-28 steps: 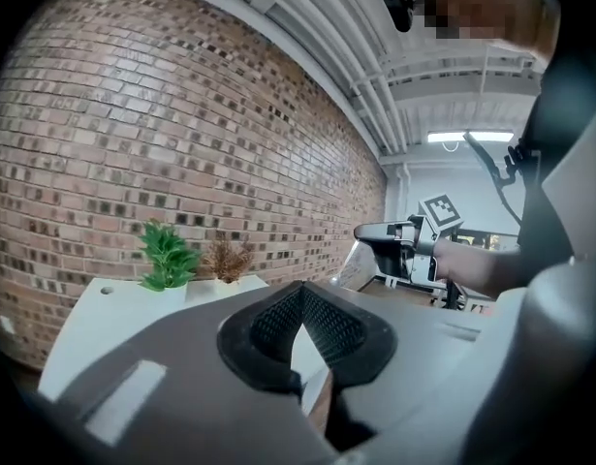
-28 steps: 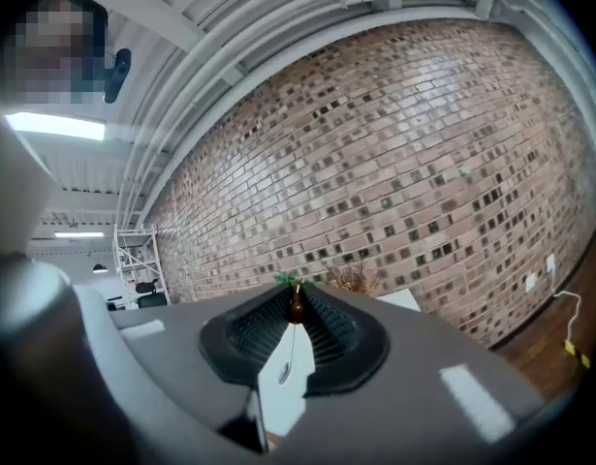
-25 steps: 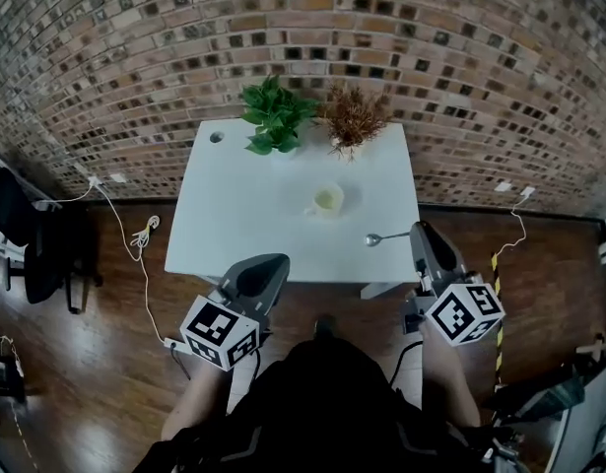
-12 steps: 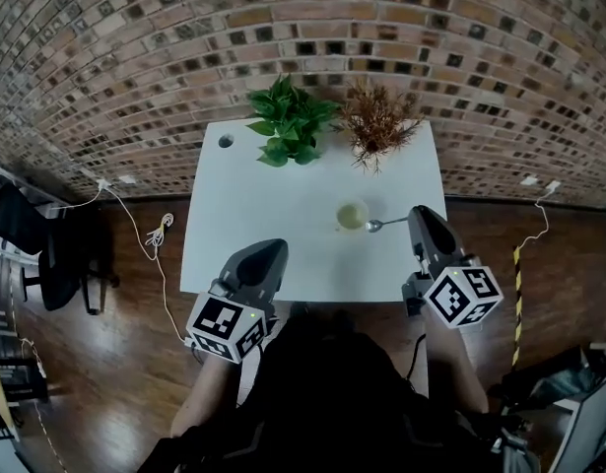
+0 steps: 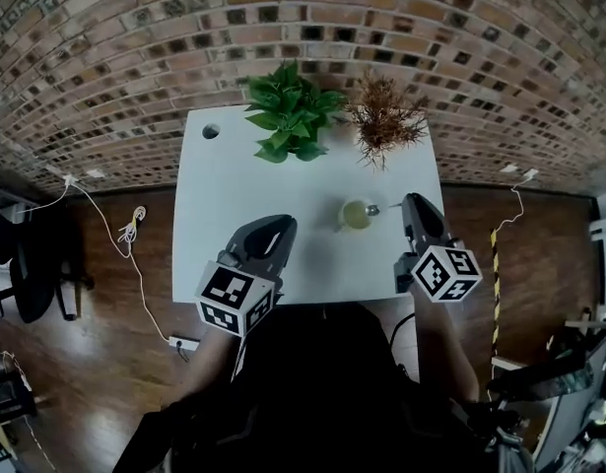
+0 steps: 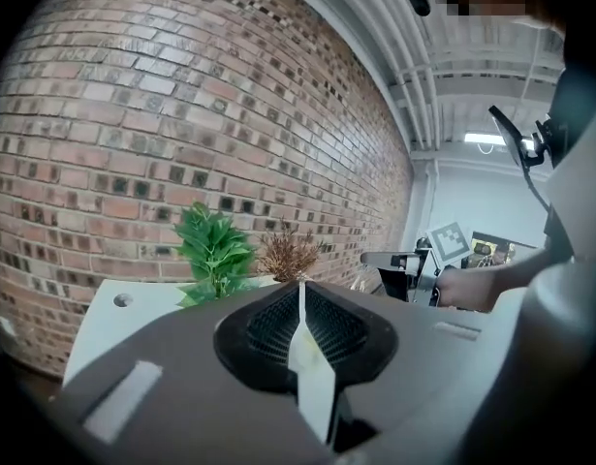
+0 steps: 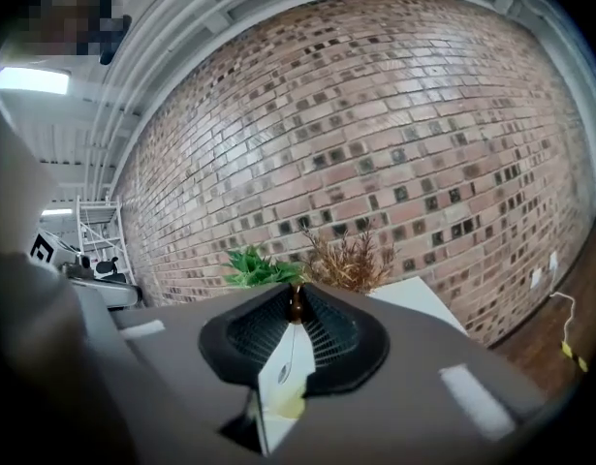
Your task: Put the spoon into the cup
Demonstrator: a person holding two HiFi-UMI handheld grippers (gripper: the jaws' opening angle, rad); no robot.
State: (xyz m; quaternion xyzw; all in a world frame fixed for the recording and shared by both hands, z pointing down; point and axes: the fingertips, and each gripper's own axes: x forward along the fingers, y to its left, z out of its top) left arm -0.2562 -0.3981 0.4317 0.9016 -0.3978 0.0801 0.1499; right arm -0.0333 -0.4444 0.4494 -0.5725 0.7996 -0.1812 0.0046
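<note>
A pale green cup (image 5: 356,214) stands on the white table (image 5: 234,215), right of its middle. My right gripper (image 5: 409,203) is just right of the cup, shut on the handle of a metal spoon (image 5: 373,209). The spoon's bowl reaches left to the cup's right rim. In the right gripper view only a small dark bit of the spoon (image 7: 298,304) shows at the tips of the right gripper (image 7: 298,296). My left gripper (image 5: 279,228) hangs over the table's front part, left of the cup, shut and empty. In its own view the left gripper (image 6: 300,291) shows its jaws meeting in a thin seam.
A green leafy plant (image 5: 291,121) and a dried brown plant (image 5: 384,121) stand at the table's far edge against the brick wall. A round cable hole (image 5: 211,131) is at the far left corner. Cables (image 5: 130,230) lie on the wood floor to the left.
Both grippers have moved forward over the table. The spoon has travelled with the right gripper from the table's right front edge to the cup's right rim.
</note>
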